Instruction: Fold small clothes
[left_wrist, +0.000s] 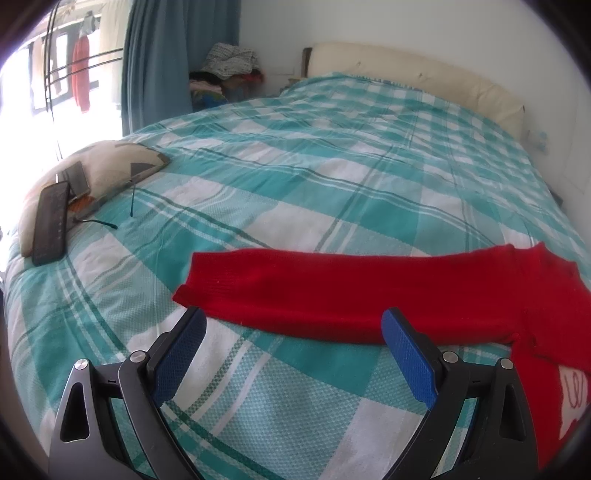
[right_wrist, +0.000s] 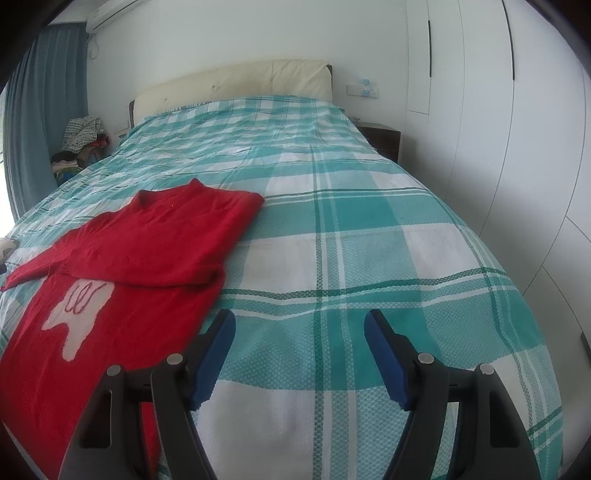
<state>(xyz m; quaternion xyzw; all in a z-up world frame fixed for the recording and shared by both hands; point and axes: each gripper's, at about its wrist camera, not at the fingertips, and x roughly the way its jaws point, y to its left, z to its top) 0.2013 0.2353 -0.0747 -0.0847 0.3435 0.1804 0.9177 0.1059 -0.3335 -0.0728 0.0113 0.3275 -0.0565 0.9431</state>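
Left hand-held gripper (left_wrist: 293, 323) wide open, empty, by red sweater (left_wrist: 332, 291) sleeve; right hand-held gripper (right_wrist: 299, 325) likewise, over bed (right_wrist: 332, 240)

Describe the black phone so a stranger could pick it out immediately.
Start at the bed with the teal-and-white checked cover, then go to the patterned beige cushion near the bright window. The black phone leans on that cushion's near edge. It is the longer, darker slab, with a column of small light dots, unlike the smaller grey device above it.
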